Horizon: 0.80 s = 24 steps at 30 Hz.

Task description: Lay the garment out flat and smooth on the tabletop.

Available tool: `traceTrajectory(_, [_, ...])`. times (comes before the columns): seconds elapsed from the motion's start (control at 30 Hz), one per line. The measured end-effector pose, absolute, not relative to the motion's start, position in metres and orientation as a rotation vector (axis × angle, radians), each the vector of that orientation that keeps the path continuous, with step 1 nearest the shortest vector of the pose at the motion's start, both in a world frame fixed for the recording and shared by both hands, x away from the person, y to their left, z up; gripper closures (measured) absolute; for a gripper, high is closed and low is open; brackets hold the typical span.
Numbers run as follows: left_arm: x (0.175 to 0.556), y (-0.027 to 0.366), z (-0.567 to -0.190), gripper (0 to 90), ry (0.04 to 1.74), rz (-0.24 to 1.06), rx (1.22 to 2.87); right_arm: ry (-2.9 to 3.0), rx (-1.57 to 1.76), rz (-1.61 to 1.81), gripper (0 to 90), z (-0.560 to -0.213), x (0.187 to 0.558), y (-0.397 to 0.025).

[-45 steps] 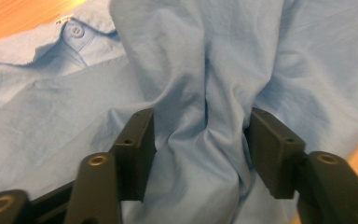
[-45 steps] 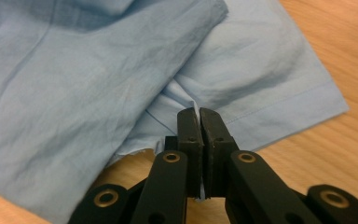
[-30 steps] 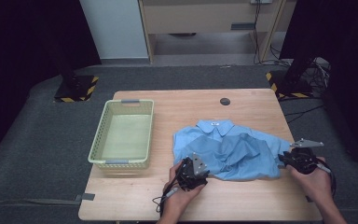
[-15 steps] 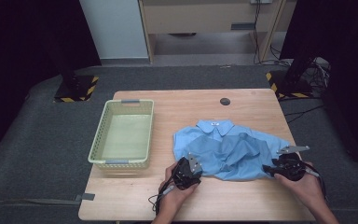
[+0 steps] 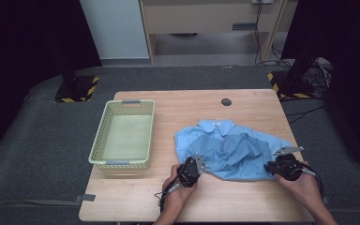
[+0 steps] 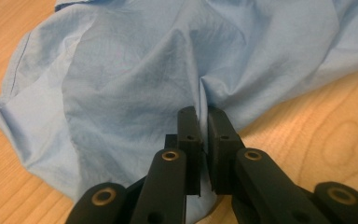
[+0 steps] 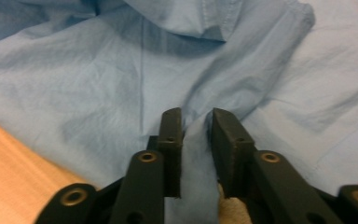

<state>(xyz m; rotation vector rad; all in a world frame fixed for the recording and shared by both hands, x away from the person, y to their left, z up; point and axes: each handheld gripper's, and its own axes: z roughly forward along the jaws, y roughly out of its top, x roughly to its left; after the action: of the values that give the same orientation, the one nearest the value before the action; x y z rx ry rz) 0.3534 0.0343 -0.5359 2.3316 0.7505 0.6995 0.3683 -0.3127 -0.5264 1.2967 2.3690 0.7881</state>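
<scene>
— Black jaws of the left gripper [image 6: 198, 116] are seen nearly closed, aren't they?

— Closed on cloth, yes. A ridge of the blue shirt [image 6: 135, 79] is pinched between them, with barely a slit left, and the fabric is pulled into a crease running up towards twelve o'clock from the tips.

— And the right gripper [image 7: 196, 116]?

— Its jaws are set narrow, with a fold of the same shirt [image 7: 98, 79] drawn up in the gap between them. Whether the fold is fully clamped cannot be told; cloth is seen between the jaws and touching them.

— Where are the two placed on the garment?

— In the high view, the left gripper [image 5: 193, 165] is held at the shirt's [image 5: 232, 147] hem near seven o'clock, and the right gripper [image 5: 281, 165] at the hem near four o'clock. A hand is wrapped around each, with forearms entering from six o'clock.

— How is the shirt laid?

— It is spread crumpled on the wooden table [image 5: 178, 105], collar at twelve o'clock, hem towards the person. It is found on the right half of the tabletop.

— What else is seen farther out?

— A pale green basket [image 5: 101, 145] is set at nine o'clock from the shirt, well apart from it. A small dark round disc [image 5: 226, 101] is seen in the tabletop beyond the collar, at twelve o'clock.
</scene>
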Motion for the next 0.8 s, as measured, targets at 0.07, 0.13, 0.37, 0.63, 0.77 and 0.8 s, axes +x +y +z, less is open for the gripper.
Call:
traceTrajectory(0.07, [0.358,0.034,-0.536,86.0,0.769,0.694,2.317,2.358,1.298,0.791,79.2,-0.527,0.372,-0.315])
traceTrajectory(0.13, [0.363,0.034,-0.537,86.0,0.776,0.693,2.304,2.342,1.306,0.796,81.2,-0.528,0.377,-0.317])
traceTrajectory(0.37, [0.361,0.041,-0.531,64.2,0.807,0.647,2.274,2.31,1.295,0.822,70.3,-0.517,0.38,-0.316])
traceTrajectory(0.63, [0.348,0.069,-0.51,55.0,0.86,0.646,2.186,2.36,1.157,0.948,55.4,-0.489,0.368,-0.289])
traceTrajectory(0.77, [0.354,0.08,-0.513,53.3,0.913,0.648,2.171,2.422,1.057,0.955,47.8,-0.486,0.368,-0.267])
traceTrajectory(0.8, [0.355,0.082,-0.514,52.8,0.923,0.652,2.169,2.428,1.049,0.955,46.8,-0.486,0.369,-0.265])
